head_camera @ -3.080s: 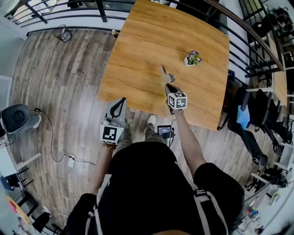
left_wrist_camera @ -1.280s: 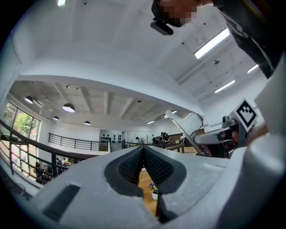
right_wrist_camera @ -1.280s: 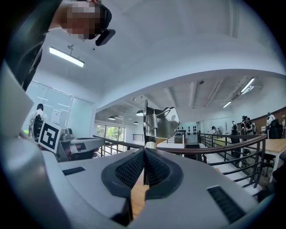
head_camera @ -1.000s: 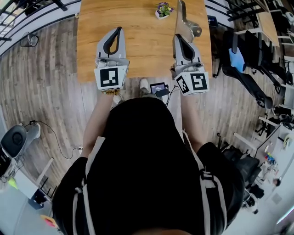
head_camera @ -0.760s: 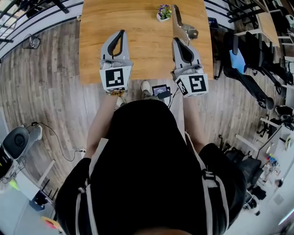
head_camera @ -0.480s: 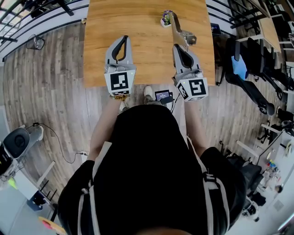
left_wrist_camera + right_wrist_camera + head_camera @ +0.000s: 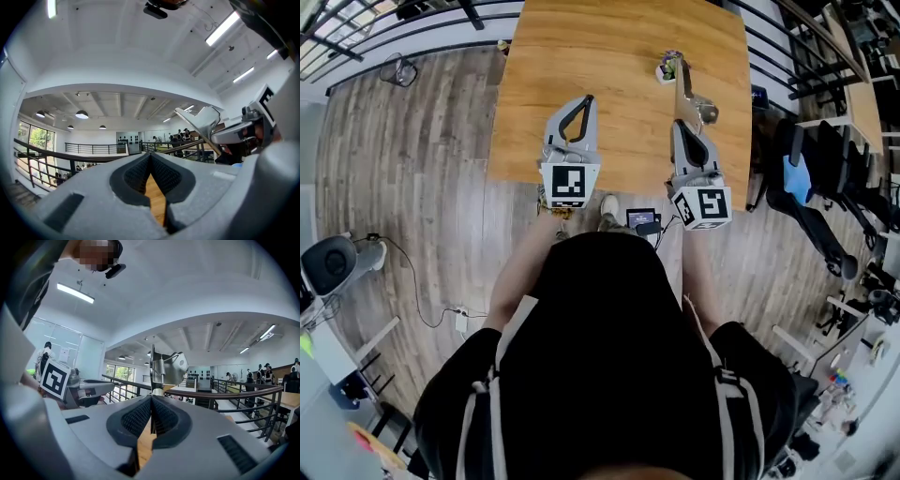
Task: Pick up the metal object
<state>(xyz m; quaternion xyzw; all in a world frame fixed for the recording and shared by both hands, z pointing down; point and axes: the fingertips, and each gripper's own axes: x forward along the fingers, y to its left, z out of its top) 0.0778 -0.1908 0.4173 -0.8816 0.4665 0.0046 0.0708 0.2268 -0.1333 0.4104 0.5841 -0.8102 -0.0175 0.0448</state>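
Over the near half of the wooden table (image 7: 609, 56) we hold both grippers side by side, pointing away from us. Our right gripper (image 7: 687, 125) has its jaws pressed together on the thin edge of the metal object (image 7: 697, 102), with no gap showing between the dark ribbed pads (image 7: 165, 420) and the metal. From the right gripper view, the metal object (image 7: 168, 367) stands upright out of the jaw tips. It is a shiny piece with a coil spring along one side and a rounded plate with a hole at the top, and it shows against the room behind, not lying on the wood. From the head view, its far end shows just beside a small potted plant (image 7: 667, 67).

Our left gripper (image 7: 583, 98) is empty. In the left gripper view its jaws (image 7: 150, 155) meet at the tips with nothing between them, and only bare tabletop shows through the slit lower down. The same view catches the metal object (image 7: 202, 123) to the right, raised in the right gripper (image 7: 236, 136).
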